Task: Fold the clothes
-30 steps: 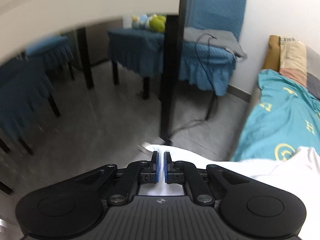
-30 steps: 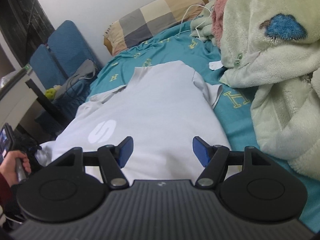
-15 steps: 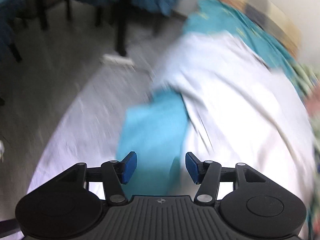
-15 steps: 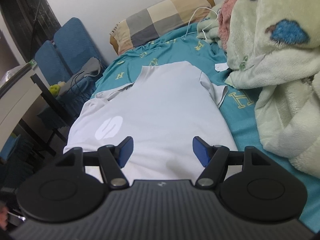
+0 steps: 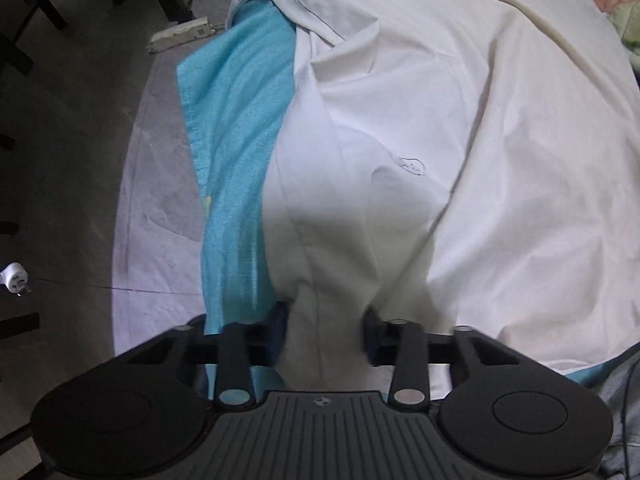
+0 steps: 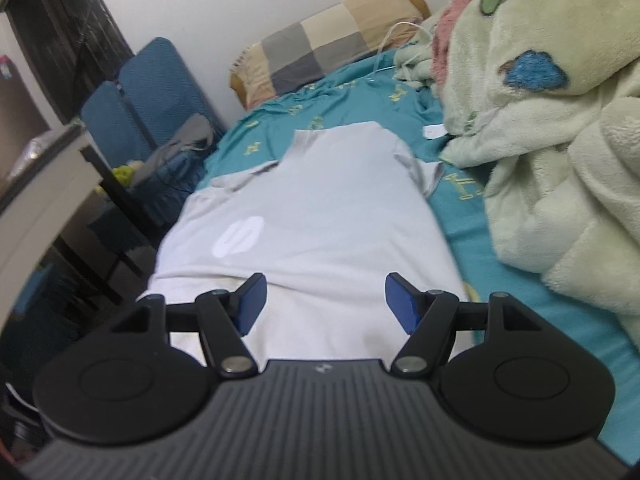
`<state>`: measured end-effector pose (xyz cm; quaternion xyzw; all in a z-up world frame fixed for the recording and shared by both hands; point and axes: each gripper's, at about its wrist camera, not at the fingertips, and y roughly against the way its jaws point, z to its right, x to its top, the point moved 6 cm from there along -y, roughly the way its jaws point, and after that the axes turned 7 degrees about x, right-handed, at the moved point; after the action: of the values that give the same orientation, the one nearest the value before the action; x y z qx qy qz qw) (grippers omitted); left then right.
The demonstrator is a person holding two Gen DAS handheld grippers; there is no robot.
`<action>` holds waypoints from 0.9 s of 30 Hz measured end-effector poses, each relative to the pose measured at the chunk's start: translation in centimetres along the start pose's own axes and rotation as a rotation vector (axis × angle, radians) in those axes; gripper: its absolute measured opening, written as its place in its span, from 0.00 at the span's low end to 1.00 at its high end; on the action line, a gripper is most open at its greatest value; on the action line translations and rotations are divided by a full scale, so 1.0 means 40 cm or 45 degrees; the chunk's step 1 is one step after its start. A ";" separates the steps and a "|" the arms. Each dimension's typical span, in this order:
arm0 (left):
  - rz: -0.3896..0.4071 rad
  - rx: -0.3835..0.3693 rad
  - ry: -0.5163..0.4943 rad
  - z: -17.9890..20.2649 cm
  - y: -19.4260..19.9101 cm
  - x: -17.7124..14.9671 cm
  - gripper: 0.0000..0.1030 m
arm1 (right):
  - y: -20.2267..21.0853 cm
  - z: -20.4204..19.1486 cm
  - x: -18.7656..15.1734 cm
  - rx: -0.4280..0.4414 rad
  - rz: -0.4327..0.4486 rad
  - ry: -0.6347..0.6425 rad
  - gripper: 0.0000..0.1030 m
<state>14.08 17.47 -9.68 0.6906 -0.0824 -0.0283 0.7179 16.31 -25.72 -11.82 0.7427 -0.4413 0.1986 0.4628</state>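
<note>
White polo shirt [image 6: 320, 216] w/ a paler oval logo patch [image 6: 239, 236]; small dark outline mark on its cloth [image 5: 410, 165]. Bedsheet [image 6: 336, 100] teal w/ yellow motifs. Pillow [image 6: 324, 48] checked: grey, tan, cream squares. Fleece blanket [image 6: 552, 128] pale green, w/ blue & green cartoon patches, pink edge. Chairs [image 6: 148, 96] blue-covered. Both tongs [image 6: 324, 304] black w/ blue pads [image 6: 402, 304]. Floor [image 5: 72, 128] grey.

Left gripper [image 5: 325, 334] and right gripper [image 6: 325, 304], black ribbed bodies, round side discs, silver screws, blue-padded jaws
</note>
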 end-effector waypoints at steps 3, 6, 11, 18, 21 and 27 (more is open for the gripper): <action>-0.040 -0.007 0.007 -0.014 0.020 -0.022 0.08 | -0.003 0.018 0.011 0.000 0.019 -0.039 0.67; -0.080 -0.015 0.013 -0.029 0.040 -0.044 0.07 | -0.014 0.025 0.025 -0.018 0.040 -0.040 0.67; -0.170 0.007 0.041 -0.065 0.031 -0.085 0.06 | -0.022 0.037 0.036 -0.053 0.062 -0.042 0.67; -0.125 0.037 0.010 -0.075 0.025 -0.090 0.12 | -0.032 0.049 0.037 -0.066 0.060 -0.059 0.67; -0.070 0.080 -0.036 -0.059 0.073 -0.093 0.32 | -0.028 0.039 0.039 -0.077 0.070 -0.024 0.67; 0.155 0.135 -0.085 0.028 0.239 -0.084 0.66 | -0.009 0.027 0.047 -0.073 0.095 0.013 0.67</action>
<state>9.88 17.30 -0.38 0.7202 -0.1496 -0.0030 0.6775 17.50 -27.48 -11.23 0.7111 -0.4717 0.2068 0.4785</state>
